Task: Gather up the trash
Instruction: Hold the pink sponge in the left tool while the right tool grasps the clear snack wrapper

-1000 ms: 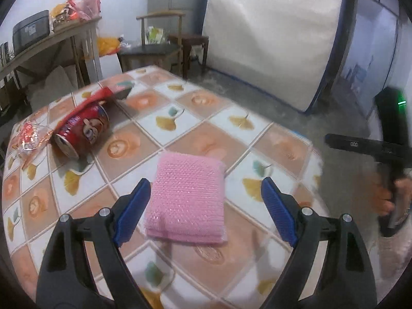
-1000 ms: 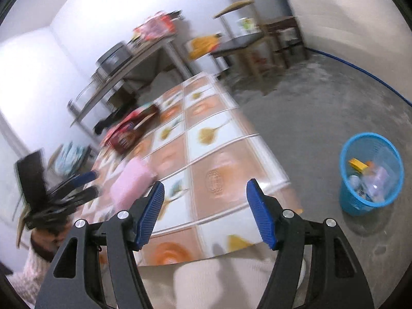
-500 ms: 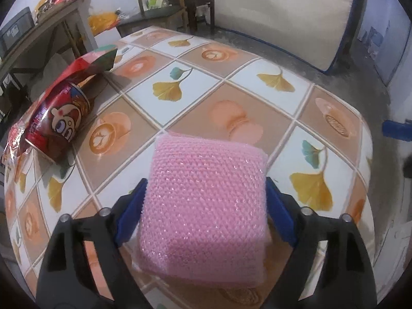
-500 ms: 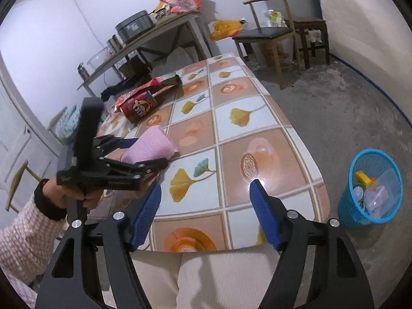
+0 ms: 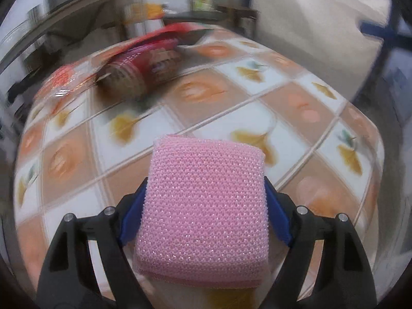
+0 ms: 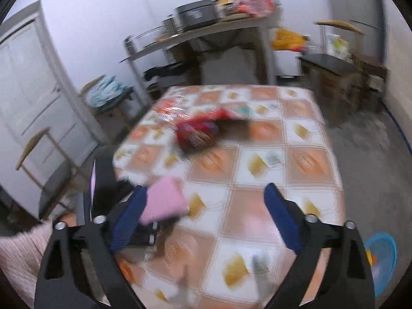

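Note:
My left gripper [image 5: 204,213] is shut on a pink mesh sponge [image 5: 206,200] and holds it just above the tiled table [image 5: 296,97]. The sponge also shows in the right wrist view [image 6: 163,199], at the table's near left edge. A red snack canister [image 5: 144,69] lies on its side at the far left of the table, with a red wrapper [image 5: 64,77] beside it. My right gripper [image 6: 203,216] is open and empty, above the table's near edge. The canister [image 6: 197,134] lies ahead of it.
A blue trash basket [image 6: 381,257] with trash in it stands on the floor at the table's right. Chairs [image 6: 342,61], a cluttered shelf [image 6: 206,36] and a white door [image 6: 31,90] ring the table. A big white mattress [image 5: 322,25] leans at the far right.
My left gripper closed on the pink sponge and lifted it off the table. My right gripper swung left, from facing the basket side to facing the table.

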`<move>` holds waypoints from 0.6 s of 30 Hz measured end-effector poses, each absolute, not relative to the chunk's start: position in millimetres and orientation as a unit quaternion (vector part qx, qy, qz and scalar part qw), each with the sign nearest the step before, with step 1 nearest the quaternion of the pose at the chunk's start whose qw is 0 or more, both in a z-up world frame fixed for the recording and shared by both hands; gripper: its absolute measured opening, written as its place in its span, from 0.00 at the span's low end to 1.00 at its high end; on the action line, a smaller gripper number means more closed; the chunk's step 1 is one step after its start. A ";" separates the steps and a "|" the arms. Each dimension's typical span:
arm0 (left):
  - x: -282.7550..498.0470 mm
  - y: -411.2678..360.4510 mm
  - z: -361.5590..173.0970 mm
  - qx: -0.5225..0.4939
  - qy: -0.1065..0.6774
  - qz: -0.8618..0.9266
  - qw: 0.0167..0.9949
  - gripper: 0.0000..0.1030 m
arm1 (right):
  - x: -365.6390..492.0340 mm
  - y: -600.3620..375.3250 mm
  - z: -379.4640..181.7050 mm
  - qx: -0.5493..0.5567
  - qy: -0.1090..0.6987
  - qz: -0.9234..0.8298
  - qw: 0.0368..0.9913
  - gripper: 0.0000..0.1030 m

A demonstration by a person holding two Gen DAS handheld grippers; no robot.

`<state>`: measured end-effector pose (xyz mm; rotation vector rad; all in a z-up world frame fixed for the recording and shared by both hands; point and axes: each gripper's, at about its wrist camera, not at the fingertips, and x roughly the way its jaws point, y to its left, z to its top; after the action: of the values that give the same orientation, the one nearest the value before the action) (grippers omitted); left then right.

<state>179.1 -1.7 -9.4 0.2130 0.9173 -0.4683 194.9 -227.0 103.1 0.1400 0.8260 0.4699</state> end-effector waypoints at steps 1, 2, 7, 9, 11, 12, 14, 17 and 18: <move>178.6 9.7 -9.5 0.092 0.437 -0.216 0.868 0.76 | 214.9 -207.8 109.3 0.053 0.409 0.245 0.877 0.92; 175.7 26.8 -9.1 0.077 0.436 -0.202 0.874 0.76 | 231.5 -190.4 112.4 0.040 0.419 0.263 0.868 0.92; 170.6 84.6 -6.9 0.024 0.429 -0.155 0.889 0.76 | 350.1 -55.2 108.4 -0.041 0.482 0.349 0.803 0.93; 170.6 98.2 -5.9 0.011 0.427 -0.147 0.892 0.76 | 391.4 -5.7 94.4 -0.071 0.502 0.362 0.782 0.93; 171.6 111.1 -4.7 -0.004 0.427 -0.142 0.893 0.76 | 422.6 32.9 78.0 -0.113 0.513 0.341 0.780 0.93; 171.9 116.4 -4.6 -0.013 0.427 -0.140 0.893 0.76 | 443.2 54.8 66.7 -0.134 0.519 0.328 0.778 0.93; 171.2 126.3 -3.3 -0.030 0.425 -0.140 0.894 0.76 | 469.4 77.9 50.6 -0.156 0.536 0.314 0.768 0.93; 169.6 135.7 -4.0 -0.044 0.420 -0.143 0.895 0.76 | 501.7 103.3 26.6 -0.170 0.560 0.292 0.757 0.93; 170.1 135.7 -4.6 -0.045 0.418 -0.145 0.895 0.76 | 507.8 106.4 19.8 -0.169 0.570 0.285 0.752 0.93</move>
<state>170.1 135.7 -4.6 -0.0939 0.8673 -0.3006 507.8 106.4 19.8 -0.3680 1.2435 0.6225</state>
